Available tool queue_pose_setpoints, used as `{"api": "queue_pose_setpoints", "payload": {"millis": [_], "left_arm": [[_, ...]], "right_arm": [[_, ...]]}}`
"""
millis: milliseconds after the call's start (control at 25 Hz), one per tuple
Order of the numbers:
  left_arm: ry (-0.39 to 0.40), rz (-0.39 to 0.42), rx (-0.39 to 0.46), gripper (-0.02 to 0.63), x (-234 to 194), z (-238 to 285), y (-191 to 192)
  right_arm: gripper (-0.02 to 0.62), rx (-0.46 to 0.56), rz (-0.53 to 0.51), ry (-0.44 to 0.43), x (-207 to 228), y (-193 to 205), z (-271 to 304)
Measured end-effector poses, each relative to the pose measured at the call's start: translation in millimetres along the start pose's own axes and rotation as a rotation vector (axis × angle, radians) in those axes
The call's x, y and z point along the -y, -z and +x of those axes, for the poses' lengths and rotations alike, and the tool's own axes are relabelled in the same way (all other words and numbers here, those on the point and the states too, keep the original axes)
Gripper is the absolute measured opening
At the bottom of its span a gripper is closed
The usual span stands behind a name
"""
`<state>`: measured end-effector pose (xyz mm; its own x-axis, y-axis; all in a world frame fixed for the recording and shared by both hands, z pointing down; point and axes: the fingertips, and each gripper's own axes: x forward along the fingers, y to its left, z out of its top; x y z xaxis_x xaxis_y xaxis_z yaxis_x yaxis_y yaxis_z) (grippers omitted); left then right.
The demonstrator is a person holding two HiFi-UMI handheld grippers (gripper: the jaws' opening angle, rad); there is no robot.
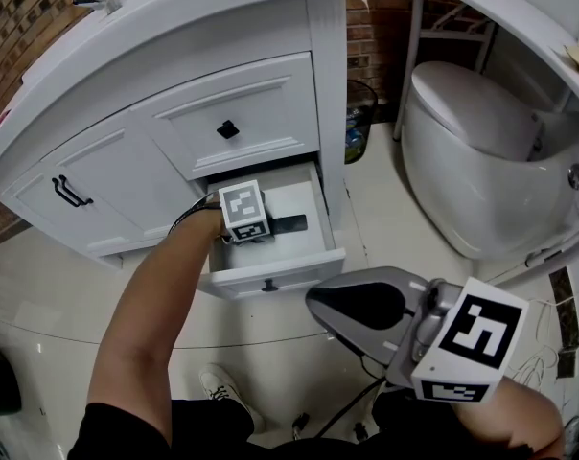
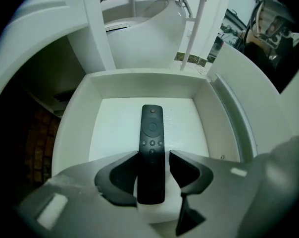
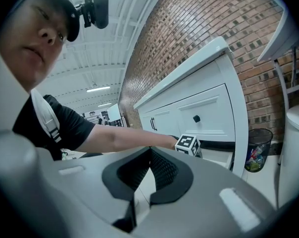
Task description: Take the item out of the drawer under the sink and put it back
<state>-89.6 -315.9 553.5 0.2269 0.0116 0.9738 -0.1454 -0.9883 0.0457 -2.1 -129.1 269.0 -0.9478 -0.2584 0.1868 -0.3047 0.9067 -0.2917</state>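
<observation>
Slim black plastic remote control (image 1: 291,223) lies flat in the open white drawer (image 1: 270,278) in the head view. The left gripper (image 1: 270,228) reaches into that drawer, and the right gripper (image 1: 316,305) hangs outside, in front of it.

In the left gripper view the remote (image 2: 152,148) lies lengthwise on the drawer (image 2: 144,86) floor between spread jaws. Its button markings are too small to read.

In the right gripper view the right gripper (image 3: 149,150) has its jaws pressed together on nothing, facing the drawer.
</observation>
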Motion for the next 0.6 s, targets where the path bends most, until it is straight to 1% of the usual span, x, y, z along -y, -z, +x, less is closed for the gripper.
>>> {"api": "queue_pose_setpoints", "payload": {"millis": [80, 160, 280, 320, 440, 520, 600], "left_arm": [[0.023, -0.016, 0.009, 0.21, 0.1, -0.3, 0.5], [0.026, -0.016, 0.012, 0.206, -0.2, -0.7, 0.1], [0.017, 0.015, 0.003, 0.198, 2.6, -0.8, -0.8], [0.012, 0.031, -0.003, 0.171, 4.5, -0.7, -1.1], [-0.034, 0.085, -0.021, 0.167, 5.7, -0.5, -2.8], [-0.078, 0.118, -0.014, 0.167, 2.5, -2.2, -6.2], [-0.098, 0.121, -0.007, 0.167, 4.7, -6.7, -7.6]], "right_arm": [[0.008, 0.0, 0.005, 0.003, 2.3, 0.5, 0.1], [0.008, -0.002, 0.01, 0.008, 4.5, 1.1, -0.3], [0.008, -0.002, 0.011, 0.007, 5.9, 1.2, -0.5], [0.008, -0.003, 0.011, 0.008, 6.0, 1.6, -0.2], [0.008, -0.007, 0.013, 0.016, 6.4, 3.3, 1.3], [0.008, -0.008, 0.01, 0.019, 5.5, 3.0, 2.3], [0.008, -0.006, 0.004, 0.021, 3.5, 1.7, 2.5]]}}
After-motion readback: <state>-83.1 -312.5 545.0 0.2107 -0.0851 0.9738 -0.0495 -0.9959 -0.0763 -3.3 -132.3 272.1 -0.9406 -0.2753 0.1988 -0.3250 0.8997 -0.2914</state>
